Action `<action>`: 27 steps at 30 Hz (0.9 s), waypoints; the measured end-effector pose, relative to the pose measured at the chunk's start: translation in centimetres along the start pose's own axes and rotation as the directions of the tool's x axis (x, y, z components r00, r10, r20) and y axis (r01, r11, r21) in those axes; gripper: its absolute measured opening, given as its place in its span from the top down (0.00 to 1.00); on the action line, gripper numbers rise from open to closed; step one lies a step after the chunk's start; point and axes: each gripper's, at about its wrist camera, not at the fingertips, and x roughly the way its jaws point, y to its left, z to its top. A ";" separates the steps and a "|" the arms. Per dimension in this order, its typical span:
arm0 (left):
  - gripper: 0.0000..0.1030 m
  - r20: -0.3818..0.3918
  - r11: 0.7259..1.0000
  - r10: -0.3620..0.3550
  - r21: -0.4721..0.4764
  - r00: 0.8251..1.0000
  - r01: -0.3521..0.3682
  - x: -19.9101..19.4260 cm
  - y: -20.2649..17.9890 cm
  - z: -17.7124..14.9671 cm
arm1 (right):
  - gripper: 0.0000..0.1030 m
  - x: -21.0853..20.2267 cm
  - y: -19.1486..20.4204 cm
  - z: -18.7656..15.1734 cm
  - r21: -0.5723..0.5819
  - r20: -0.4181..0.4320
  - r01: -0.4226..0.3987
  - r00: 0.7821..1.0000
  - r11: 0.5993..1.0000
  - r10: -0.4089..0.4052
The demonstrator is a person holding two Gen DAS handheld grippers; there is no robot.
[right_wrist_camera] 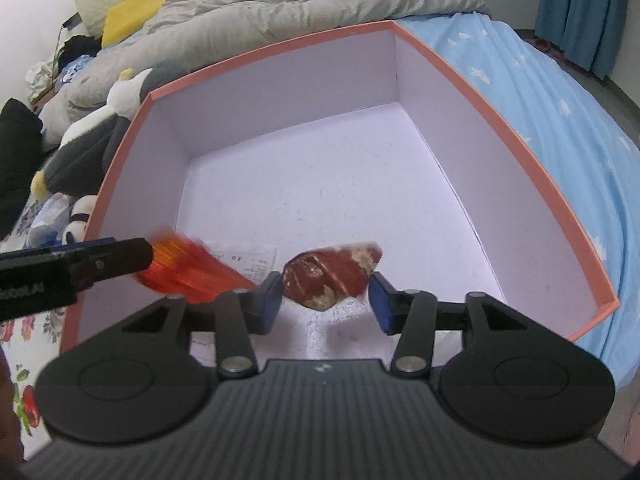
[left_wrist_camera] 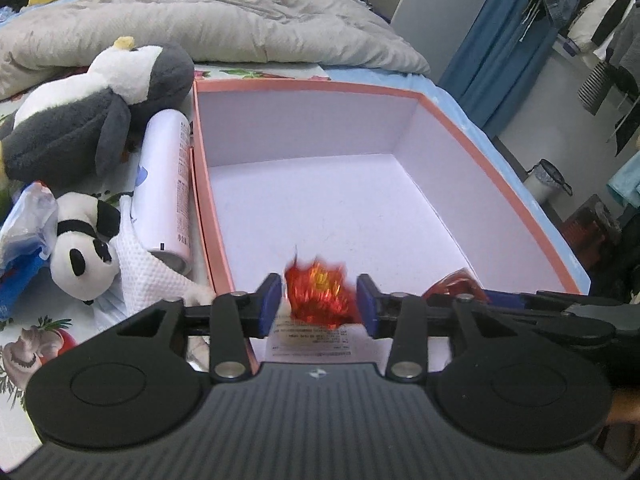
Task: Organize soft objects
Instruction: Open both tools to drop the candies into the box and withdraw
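In the left wrist view, the left gripper [left_wrist_camera: 320, 304] hung over the near end of an open pink box [left_wrist_camera: 480, 152] with white inside walls. A crinkled red-orange foil wrapper [left_wrist_camera: 320, 294] sat between its blue pads [left_wrist_camera: 272, 304], blurred; the pads stood apart at either side of it, and whether they actually touched it could not be told. Under it a white printed paper slip [left_wrist_camera: 312, 338] lay on the box floor. To the left of the box, on the flowered bedsheet [left_wrist_camera: 28, 344], lay a white spray can [left_wrist_camera: 164, 188] right beside the box wall, a grey and white plush penguin [left_wrist_camera: 92, 108], a small panda plush [left_wrist_camera: 84, 248] and a white mesh cloth [left_wrist_camera: 148, 272]. A grey quilt [left_wrist_camera: 224, 12] covered the bed behind.

In the right wrist view, the right gripper [right_wrist_camera: 326, 298] was also over the box [right_wrist_camera: 520, 148]. A dark red packet [right_wrist_camera: 330, 276] with pale patches showed between its spread pads; the right pad stood clear of it, and contact on the left could not be judged. The left gripper [right_wrist_camera: 80, 268] reached in from the left with the orange wrapper [right_wrist_camera: 184, 272] at its tip. The penguin [right_wrist_camera: 92, 140] lay outside the left wall
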 end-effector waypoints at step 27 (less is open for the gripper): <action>0.42 0.266 0.999 0.018 0.044 0.964 -0.031 -16.7 0.0 -1.4 | 0.49 -13.6 5.8 -1.0 -0.048 0.273 -0.050 0.960 0.998 0.061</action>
